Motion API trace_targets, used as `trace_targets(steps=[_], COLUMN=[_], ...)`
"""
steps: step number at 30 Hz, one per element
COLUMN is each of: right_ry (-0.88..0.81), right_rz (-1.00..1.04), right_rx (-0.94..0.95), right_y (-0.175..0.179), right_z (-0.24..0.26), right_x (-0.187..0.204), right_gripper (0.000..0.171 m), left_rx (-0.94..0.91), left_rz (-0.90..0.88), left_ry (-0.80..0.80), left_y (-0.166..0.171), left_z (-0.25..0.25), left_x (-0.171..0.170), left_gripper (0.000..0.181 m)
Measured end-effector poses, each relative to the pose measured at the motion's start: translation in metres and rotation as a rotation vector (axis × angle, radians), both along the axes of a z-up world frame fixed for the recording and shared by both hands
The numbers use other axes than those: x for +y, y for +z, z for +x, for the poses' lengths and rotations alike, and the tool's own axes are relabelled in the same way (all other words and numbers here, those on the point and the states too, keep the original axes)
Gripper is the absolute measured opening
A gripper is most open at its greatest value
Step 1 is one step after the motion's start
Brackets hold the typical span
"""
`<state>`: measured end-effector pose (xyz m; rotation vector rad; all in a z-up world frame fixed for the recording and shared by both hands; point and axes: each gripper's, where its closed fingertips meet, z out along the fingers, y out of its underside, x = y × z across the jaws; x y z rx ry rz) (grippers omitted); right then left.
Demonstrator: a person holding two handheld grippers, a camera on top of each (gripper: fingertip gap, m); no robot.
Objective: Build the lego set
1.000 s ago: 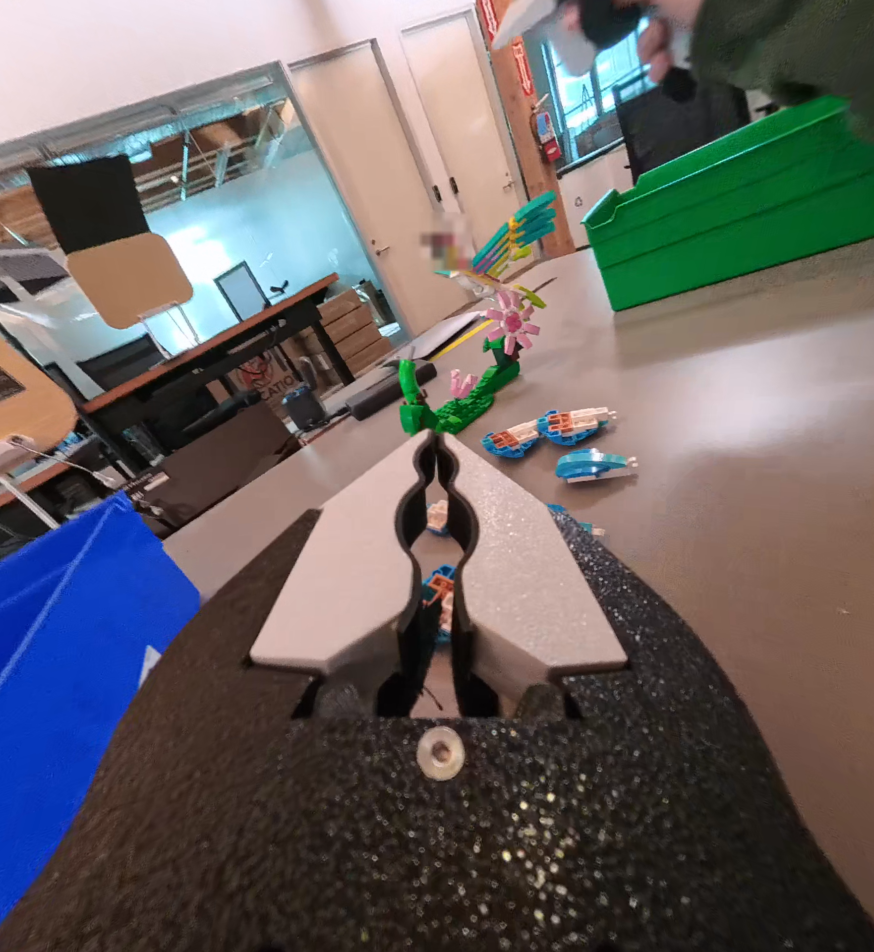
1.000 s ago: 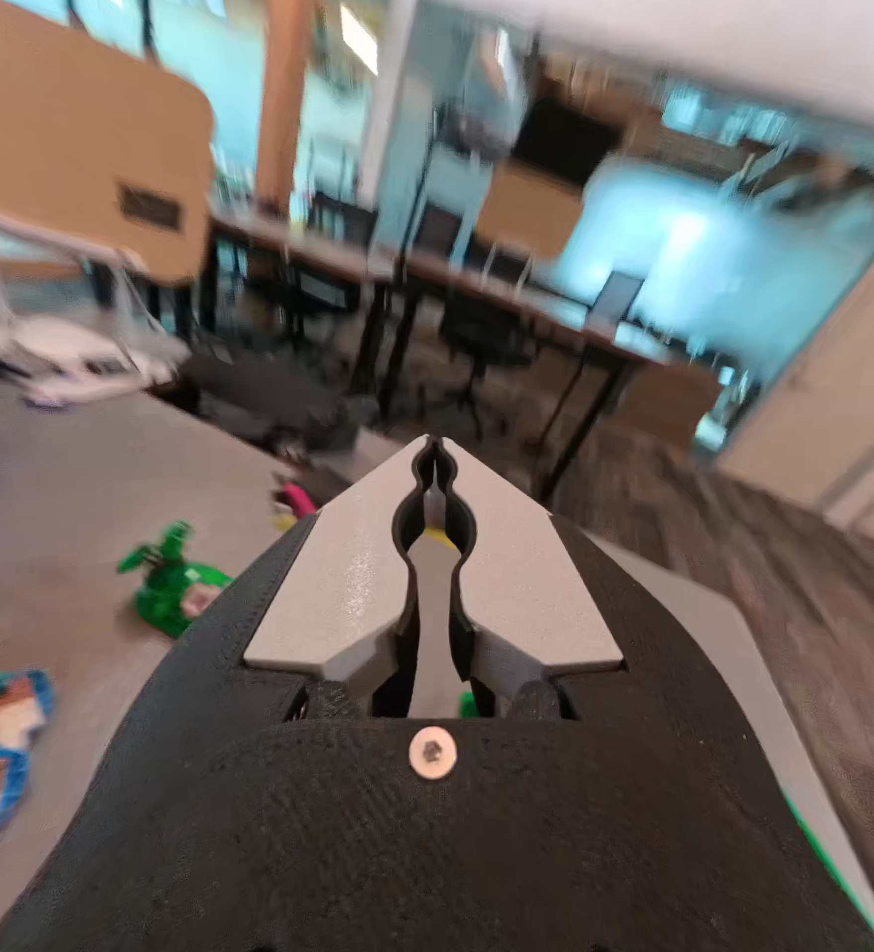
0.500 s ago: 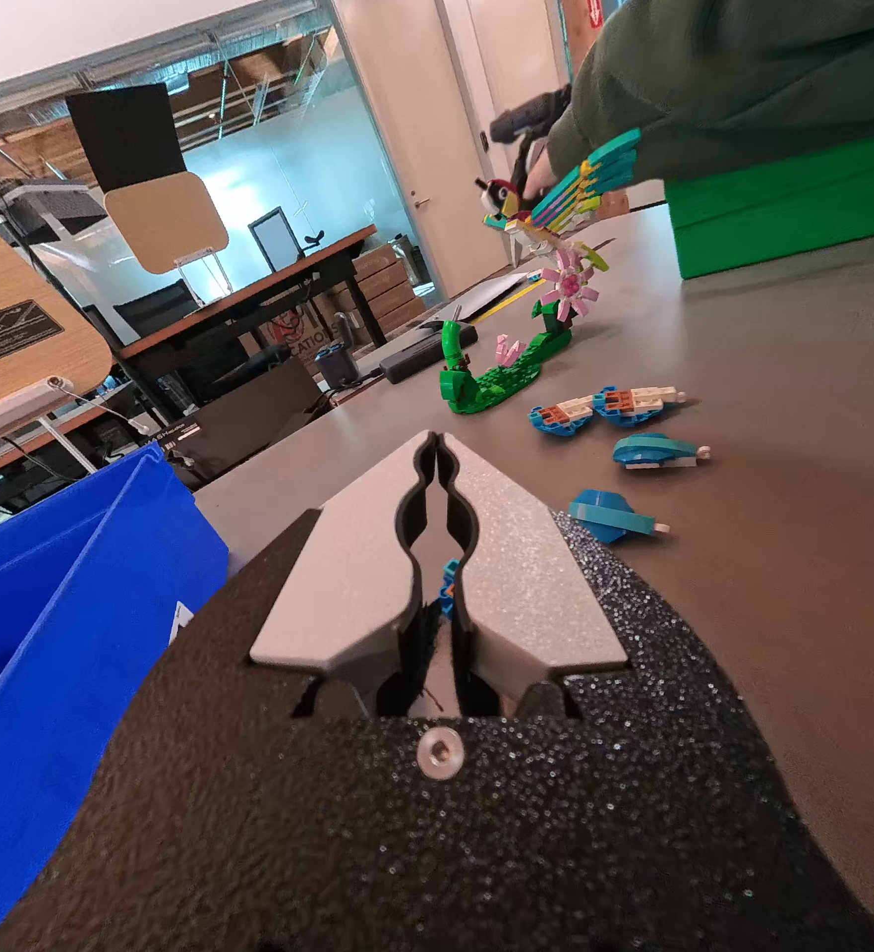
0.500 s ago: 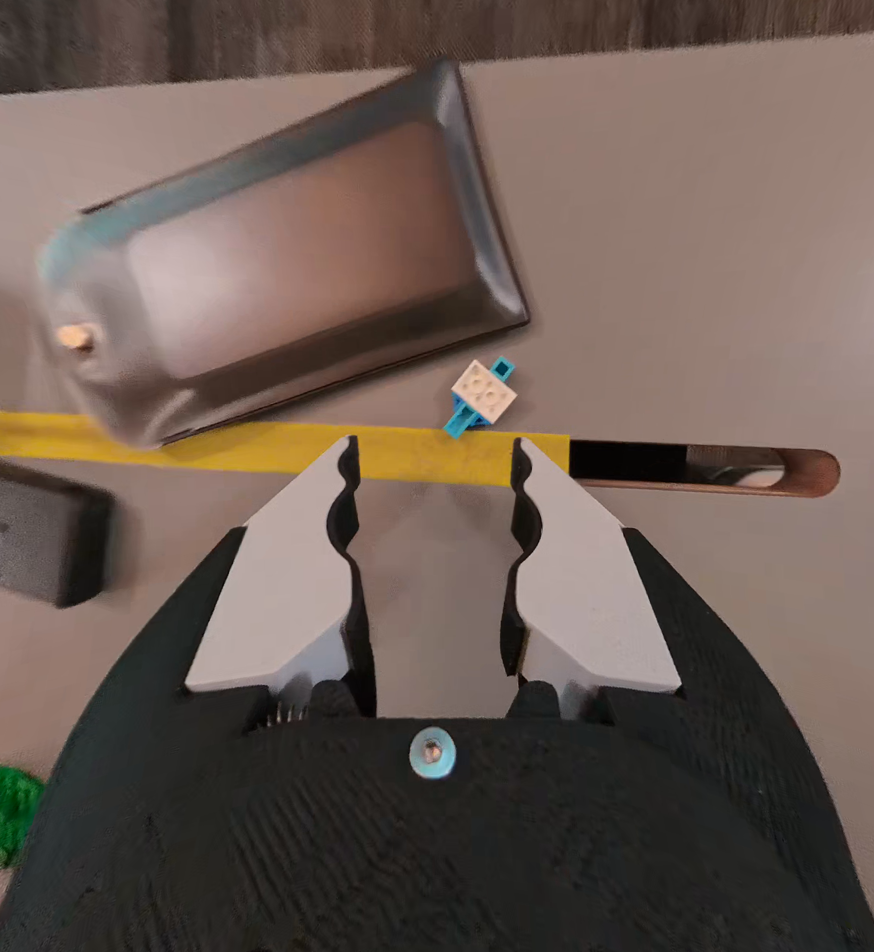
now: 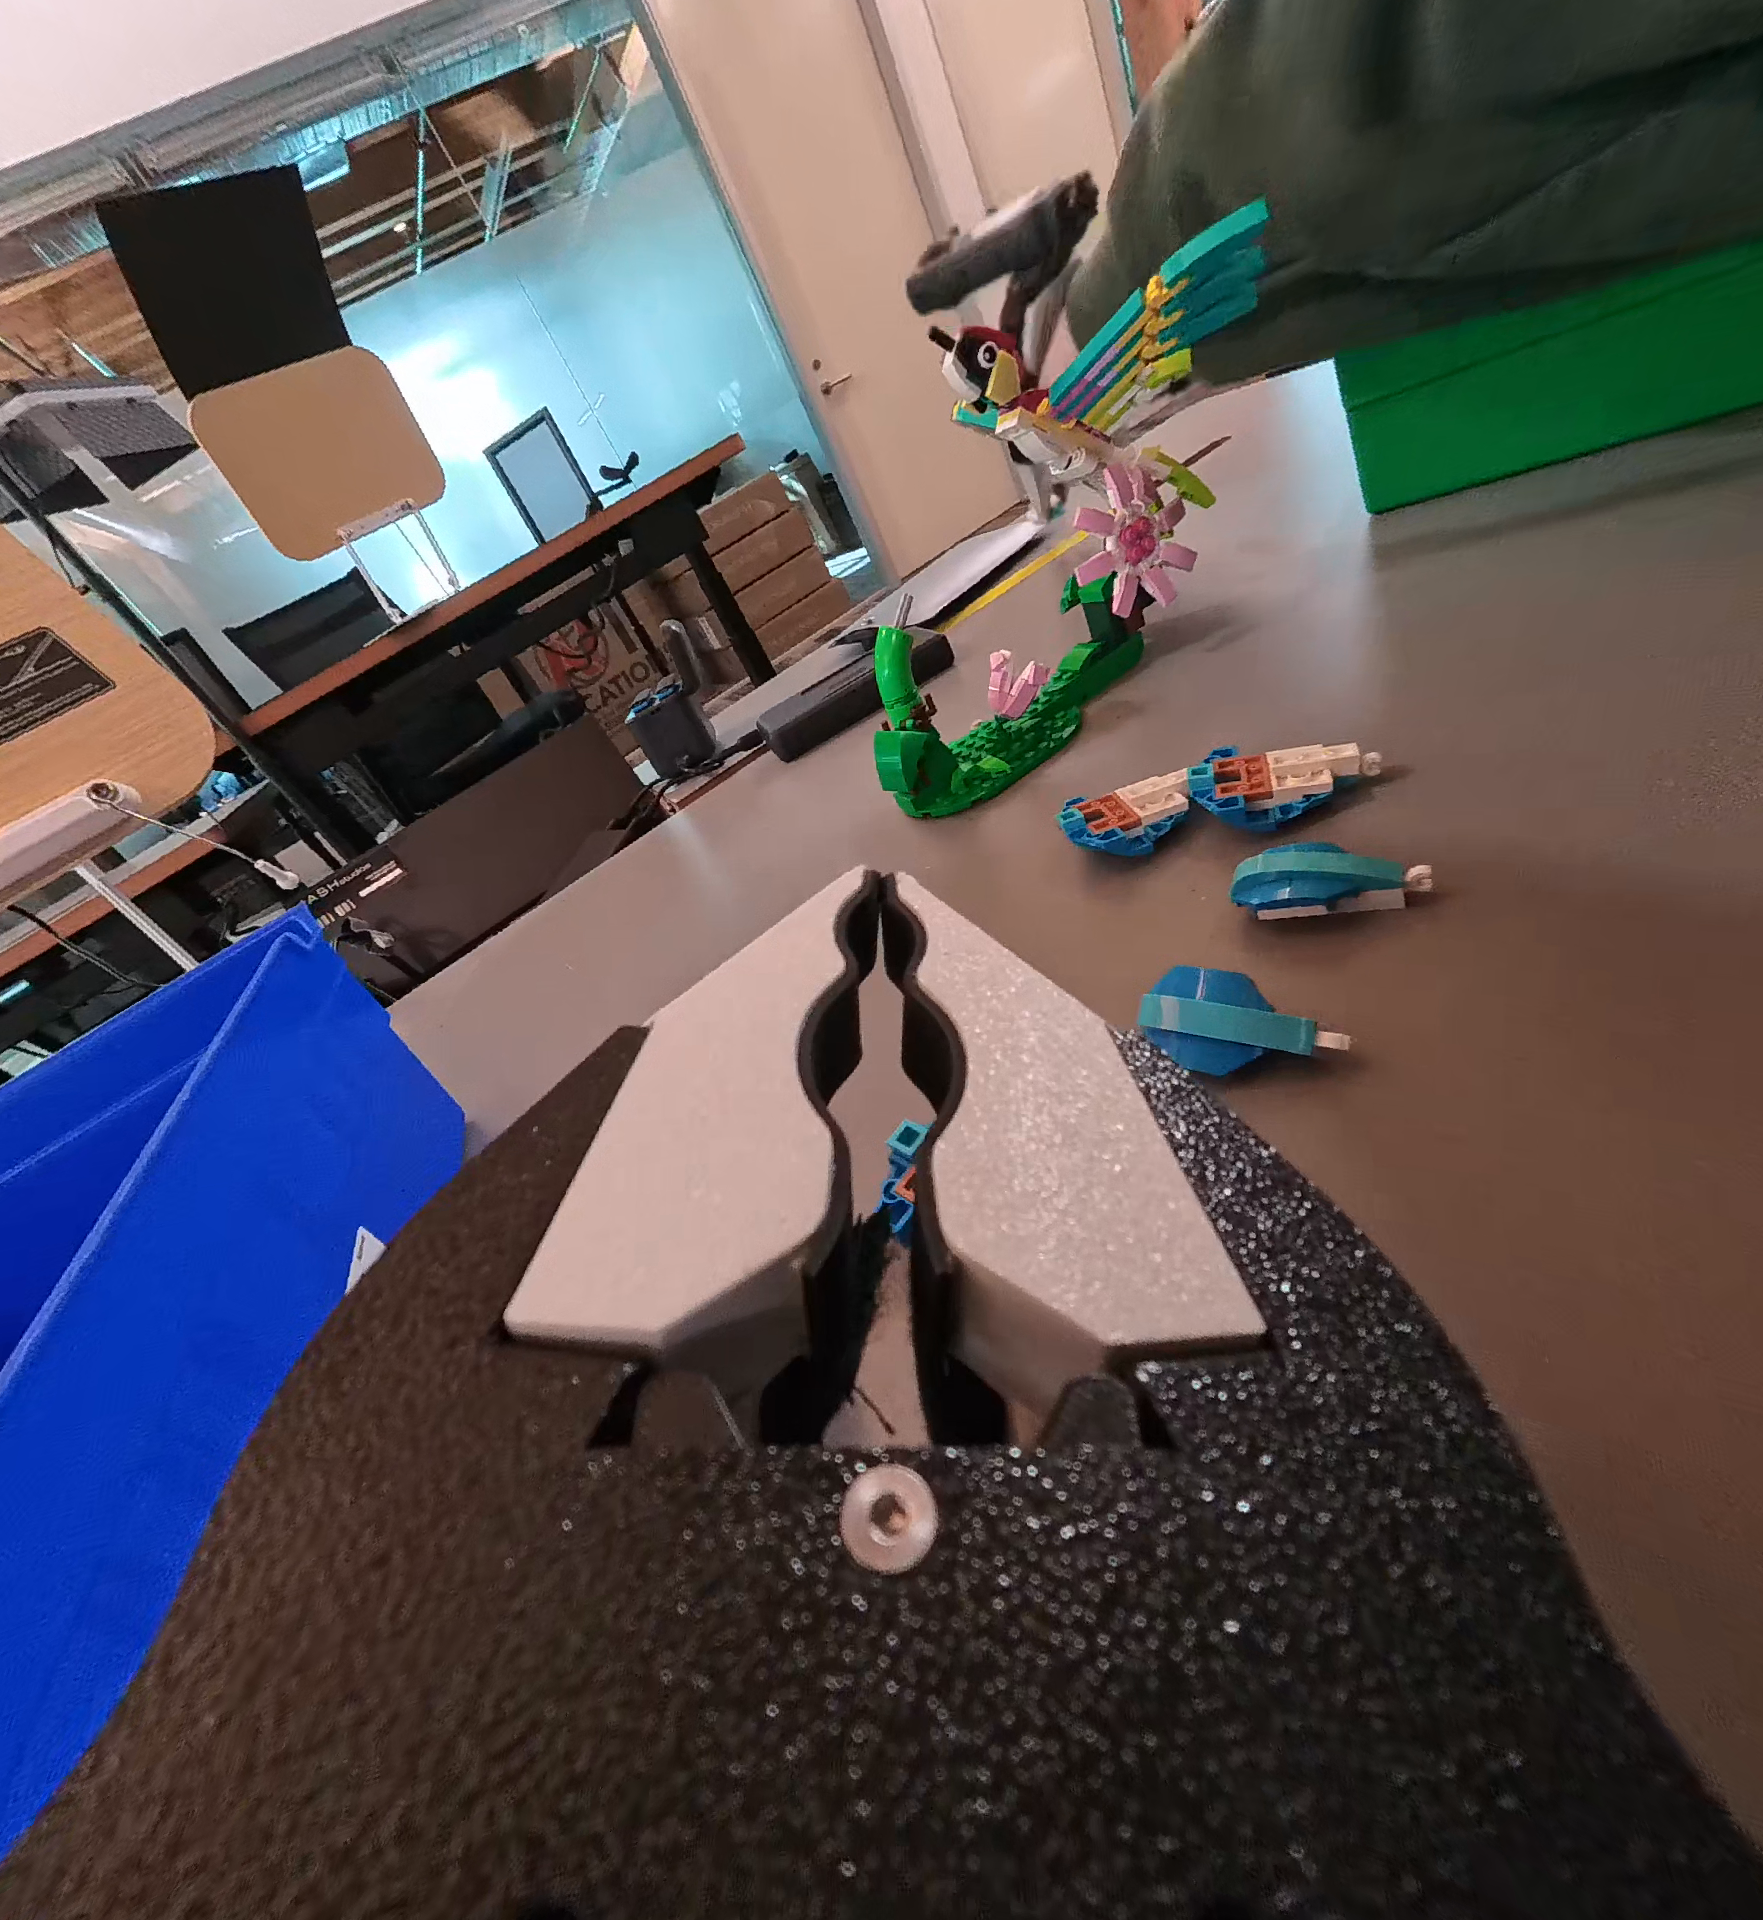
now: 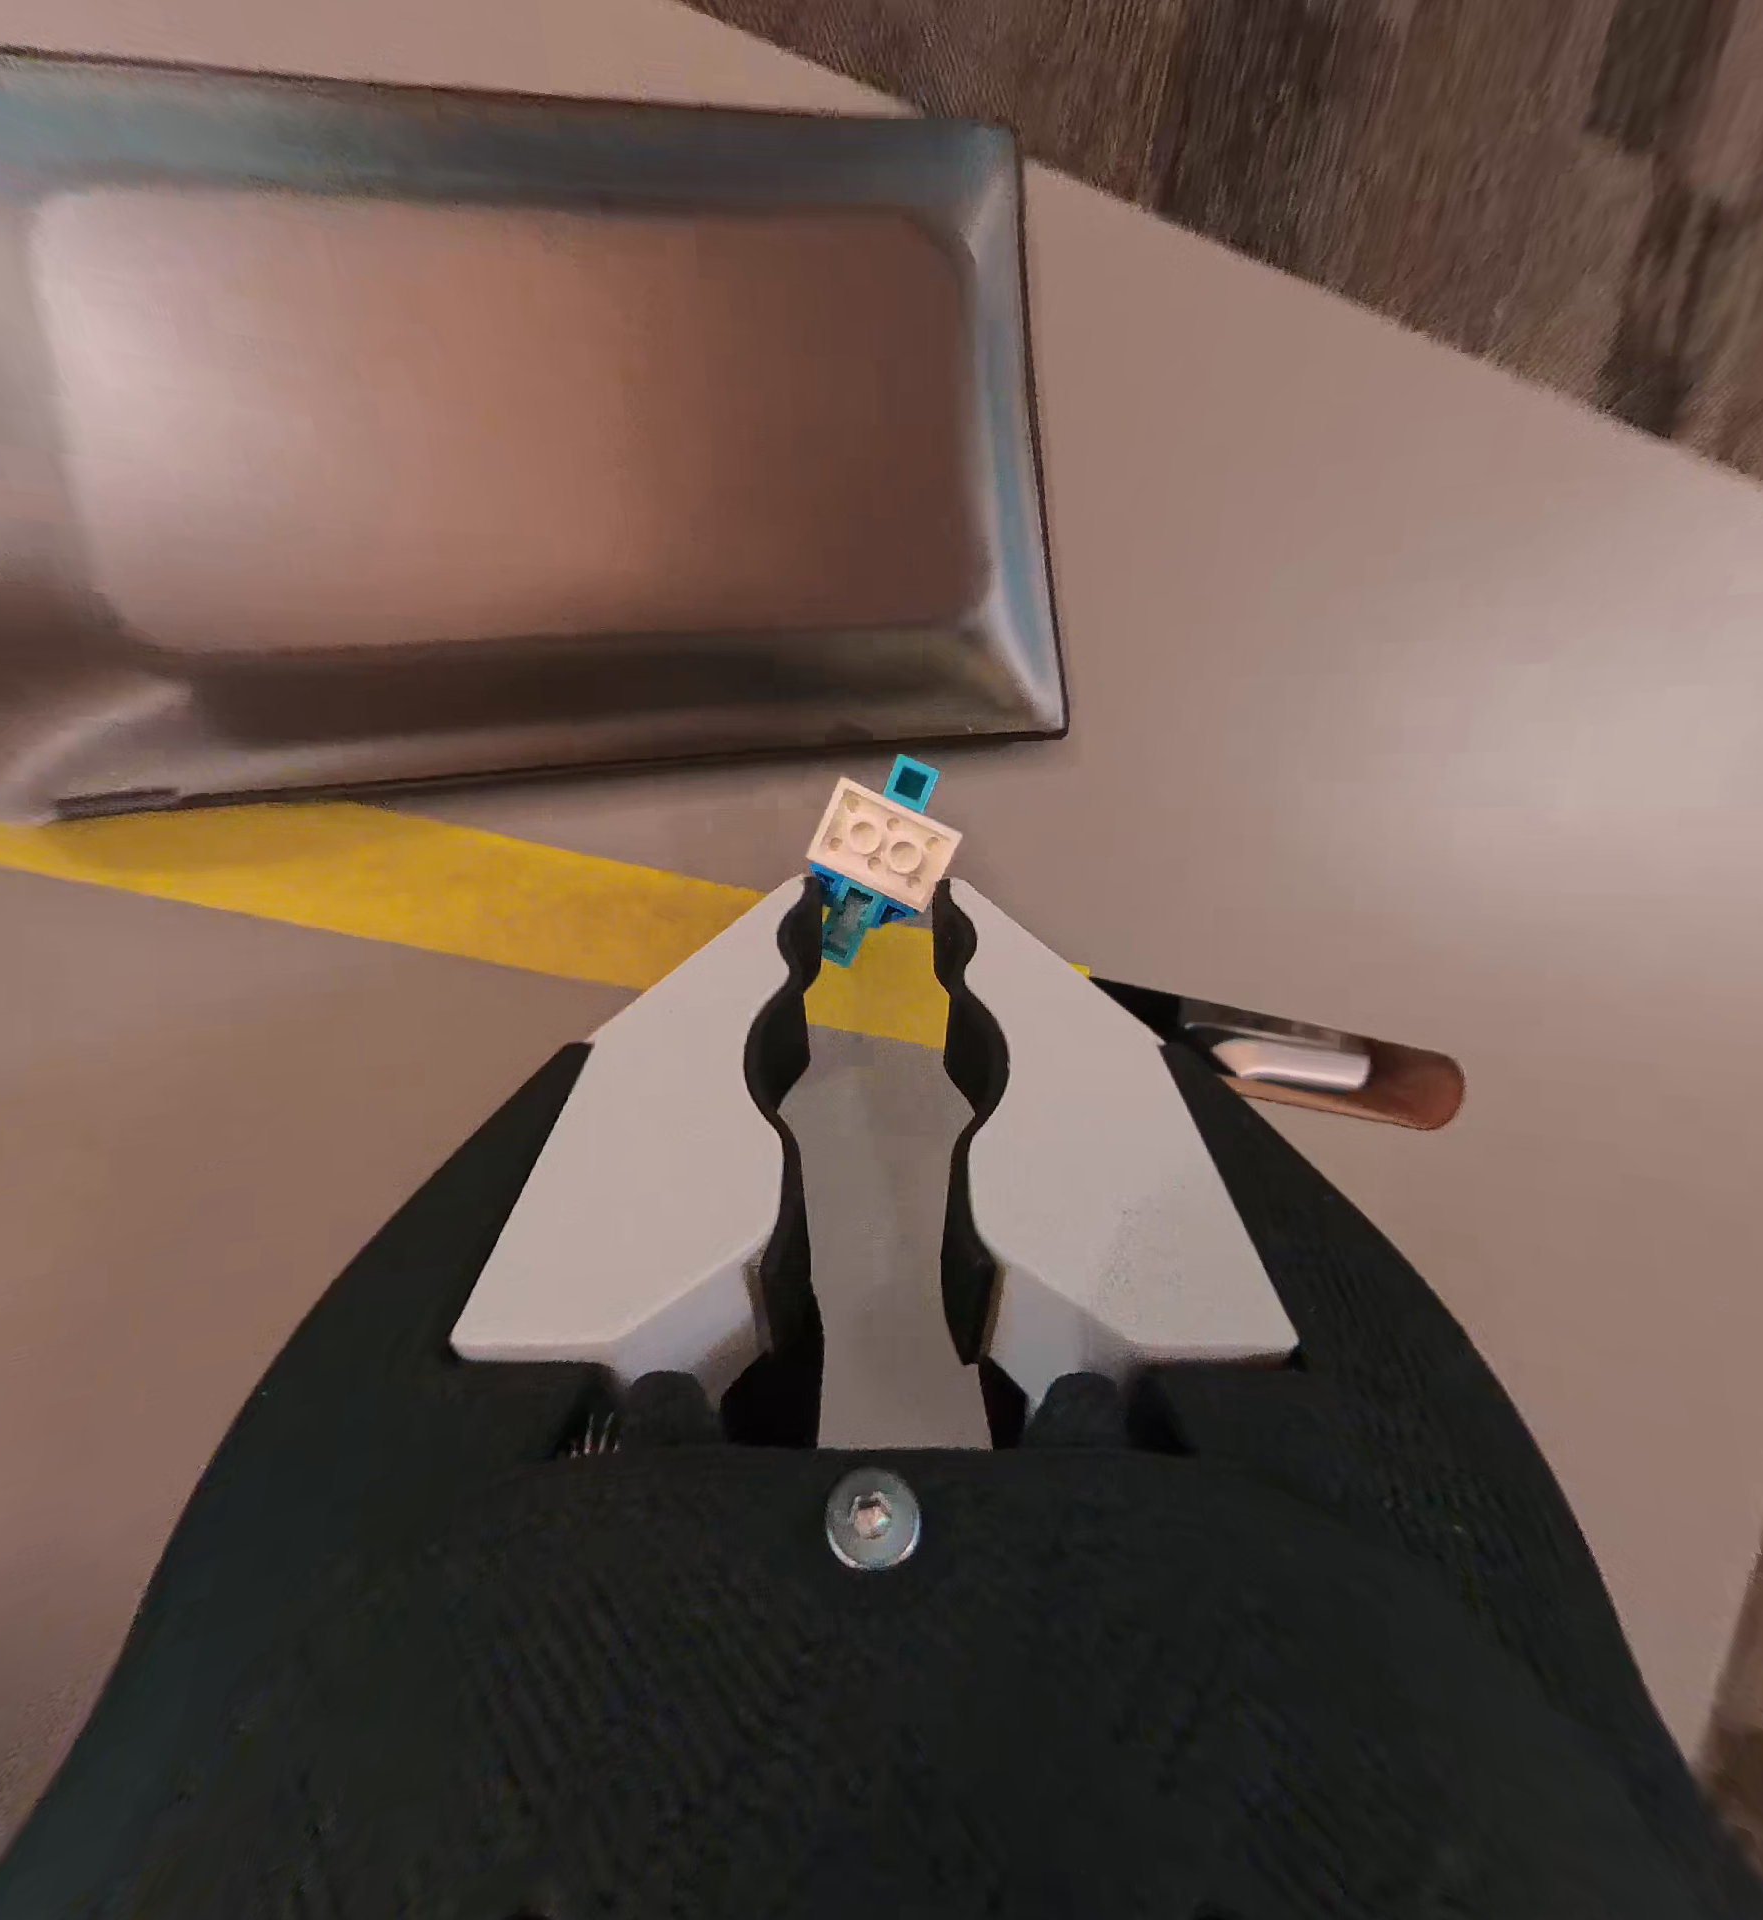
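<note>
The right gripper (image 6: 875,896) has its fingertips pinched on a small brick assembly (image 6: 882,852), white plate on top with blue and teal parts beneath, held over a yellow tape strip (image 6: 420,883) on the worktop (image 6: 1428,727). Just beyond the strip lies a shallow metal tray (image 6: 1012,436), near the worktop's far edge. A brown-tipped flat tool (image 6: 1376,1081) lies to the right of the gripper.

The left gripper (image 5: 882,894) has its jaws closed with nothing between the tips; a blue-and-orange brick piece (image 5: 903,1174) shows through the gap behind them. A blue bin (image 5: 129,1195) sits at the worktop's left edge. Ahead lie four blue wing-like brick pieces (image 5: 1313,883), a green brick base with pink flower (image 5: 1022,717) and a brick bird (image 5: 1074,395). A green bin (image 5: 1604,384) stands at the far right.
</note>
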<state>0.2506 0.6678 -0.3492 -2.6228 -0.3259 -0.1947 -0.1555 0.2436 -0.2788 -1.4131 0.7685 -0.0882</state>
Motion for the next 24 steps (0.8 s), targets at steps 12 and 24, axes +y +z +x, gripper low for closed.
trace_targets(steps=[12,24], right_ry=[0.926,1.600], right_rz=[0.877,1.531], right_rx=[-0.140,-0.828], right_y=[0.254,0.074], right_z=[-0.155,-0.266], right_x=[-0.227,-0.479], right_gripper=[0.020,0.019], left_rx=[-0.057,-0.194], left_rz=[0.065,-0.197], left_ry=[-0.007,-0.503], left_y=[0.015,0.012], left_z=[-0.002,0.140], left_x=[-0.008,-0.087], left_gripper=[0.000,0.061])
